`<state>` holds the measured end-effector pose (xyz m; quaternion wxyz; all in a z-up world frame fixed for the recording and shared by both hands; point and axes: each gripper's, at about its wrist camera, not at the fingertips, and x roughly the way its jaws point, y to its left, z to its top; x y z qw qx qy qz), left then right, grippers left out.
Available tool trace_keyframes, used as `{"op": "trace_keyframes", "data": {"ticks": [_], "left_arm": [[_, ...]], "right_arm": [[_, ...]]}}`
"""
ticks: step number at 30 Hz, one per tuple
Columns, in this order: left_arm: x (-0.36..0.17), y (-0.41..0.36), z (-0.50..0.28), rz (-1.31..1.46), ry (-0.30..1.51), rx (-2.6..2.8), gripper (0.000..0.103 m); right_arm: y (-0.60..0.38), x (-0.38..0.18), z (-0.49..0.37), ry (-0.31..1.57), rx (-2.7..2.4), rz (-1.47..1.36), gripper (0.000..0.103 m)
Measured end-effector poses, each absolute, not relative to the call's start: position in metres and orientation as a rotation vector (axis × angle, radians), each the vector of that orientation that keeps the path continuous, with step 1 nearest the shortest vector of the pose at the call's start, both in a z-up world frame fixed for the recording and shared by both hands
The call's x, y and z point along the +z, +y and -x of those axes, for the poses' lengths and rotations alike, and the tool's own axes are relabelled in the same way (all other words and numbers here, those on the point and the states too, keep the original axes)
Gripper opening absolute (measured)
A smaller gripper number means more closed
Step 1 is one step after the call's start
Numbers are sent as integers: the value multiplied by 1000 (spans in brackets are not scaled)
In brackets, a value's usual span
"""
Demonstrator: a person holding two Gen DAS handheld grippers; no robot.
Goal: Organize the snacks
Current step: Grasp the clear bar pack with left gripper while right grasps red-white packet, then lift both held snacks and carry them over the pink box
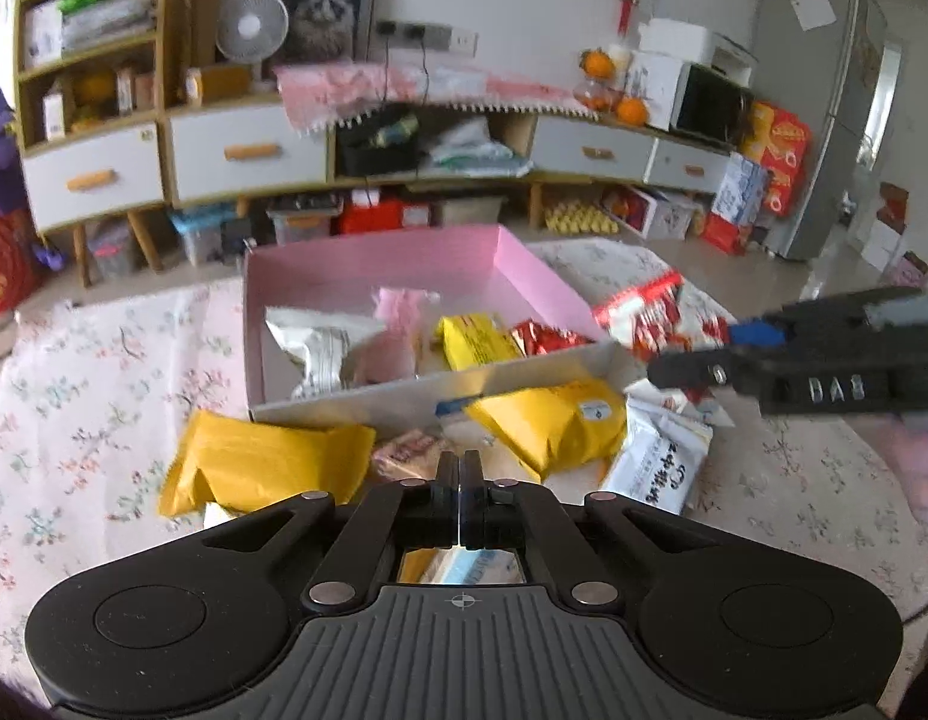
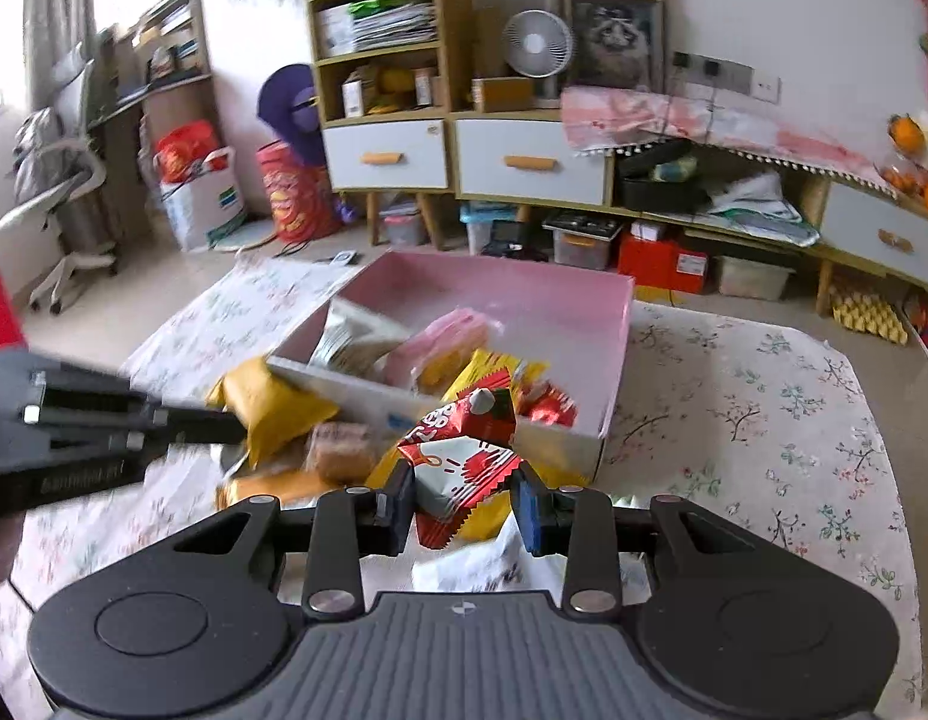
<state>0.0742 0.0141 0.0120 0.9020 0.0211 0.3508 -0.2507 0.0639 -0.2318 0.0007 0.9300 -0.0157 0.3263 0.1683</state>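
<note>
**Inspector:** State of the right gripper (image 2: 464,501)?

**Assistant:** It points forward and down over the tabletop (image 2: 763,420), its jaws narrowed onto a red and white snack packet (image 2: 464,468). The packet stands up between the pads, its crimped lower edge hanging below them. It is clear of the cloth, just in front of the near wall of the pink box (image 2: 619,360).

**Inspector:** And the left gripper (image 1: 462,468)?

**Assistant:** Jaws pressed together, with nothing between them. It is tilted downward above the loose packets lying before the box. In the right wrist view it enters from the left edge, its fingers reaching toward a yellow packet (image 2: 272,408).

**Inspector:** Where do the snacks lie?

**Assistant:** Inside the pink box (image 1: 368,276): a white packet (image 1: 320,348), a pink one (image 1: 398,312), a yellow one (image 1: 472,339) and a red one (image 1: 541,336). On the tabletop in front of it: two larger yellow packets (image 1: 266,468) (image 1: 553,426), a small brown one (image 1: 407,453) between them and a white packet with dark lettering (image 1: 661,468) (the print is too blurred to read).

**Inspector:** Does the right gripper show in the left view?

**Assistant:** Yes, reaching in from the right edge (image 1: 673,360), the red packet (image 1: 643,312) at its tip beside the box's right corner.
</note>
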Motion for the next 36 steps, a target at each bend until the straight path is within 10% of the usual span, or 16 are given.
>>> {"op": "trace_keyframes", "data": {"ticks": [21, 26, 30, 36], "left_arm": [[-48, -14, -88, -237, 973, -624, 55], [-48, -21, -80, -280, 963, -608, 51], [-44, -23, -77, -276, 962, -581, 20], [-36, -24, -75, -241, 949, -556, 16]], "right_arm": [[-222, 0, -77, 727, 359, 20, 11], [-220, 0, -78, 726, 362, 26, 11], [-216, 0, -79, 729, 364, 33, 11], [-214, 2, -79, 733, 360, 39, 11]]}}
